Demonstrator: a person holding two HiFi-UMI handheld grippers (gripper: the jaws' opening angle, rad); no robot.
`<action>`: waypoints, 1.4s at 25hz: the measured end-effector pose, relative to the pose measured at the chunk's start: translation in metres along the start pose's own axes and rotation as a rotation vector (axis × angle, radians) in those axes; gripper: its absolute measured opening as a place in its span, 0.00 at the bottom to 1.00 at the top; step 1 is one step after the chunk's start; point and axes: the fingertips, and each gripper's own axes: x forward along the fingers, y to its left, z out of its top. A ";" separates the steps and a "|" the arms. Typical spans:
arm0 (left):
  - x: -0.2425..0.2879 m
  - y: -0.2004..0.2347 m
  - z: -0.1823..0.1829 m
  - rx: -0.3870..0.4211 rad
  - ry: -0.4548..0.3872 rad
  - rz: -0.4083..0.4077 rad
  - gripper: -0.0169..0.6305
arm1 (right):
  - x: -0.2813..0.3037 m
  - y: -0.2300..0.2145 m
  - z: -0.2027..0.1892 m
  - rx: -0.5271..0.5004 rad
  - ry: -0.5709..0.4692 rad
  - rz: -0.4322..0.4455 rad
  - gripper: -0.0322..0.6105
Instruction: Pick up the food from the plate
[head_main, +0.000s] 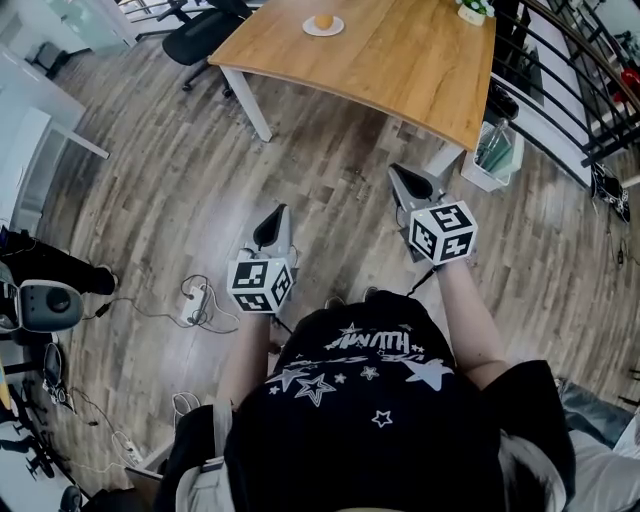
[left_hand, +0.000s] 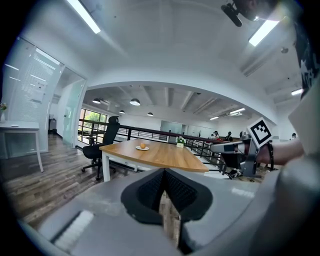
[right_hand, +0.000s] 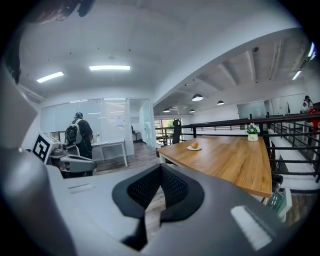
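A round orange piece of food (head_main: 323, 20) sits on a small white plate (head_main: 337, 29) at the far end of a wooden table (head_main: 400, 60). Both grippers hang over the wood floor, well short of the table and pointing toward it. My left gripper (head_main: 281, 209) is shut with nothing in it, its jaws meeting at the tips (left_hand: 164, 170). My right gripper (head_main: 394, 168) is also shut and empty (right_hand: 160, 166), nearer the table's corner. The food (left_hand: 143, 145) shows far off in the left gripper view, and the food (right_hand: 194, 145) likewise in the right gripper view.
A black office chair (head_main: 200, 35) stands at the table's left end. A small potted plant (head_main: 472, 10) is on the table's far right. A white bin (head_main: 493, 155) and a black railing (head_main: 565, 95) lie right of the table. Cables (head_main: 195, 300) trail on the floor. A person with a backpack (right_hand: 80, 134) stands far off.
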 end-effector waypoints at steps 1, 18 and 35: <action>-0.002 0.003 -0.001 0.000 0.002 0.003 0.03 | 0.001 0.002 -0.002 0.003 -0.003 -0.007 0.05; -0.005 0.060 -0.004 -0.029 0.002 0.040 0.03 | 0.048 -0.017 0.001 0.092 -0.041 -0.069 0.05; 0.114 0.135 0.034 -0.047 0.008 0.111 0.03 | 0.200 -0.096 0.034 0.119 -0.027 -0.031 0.05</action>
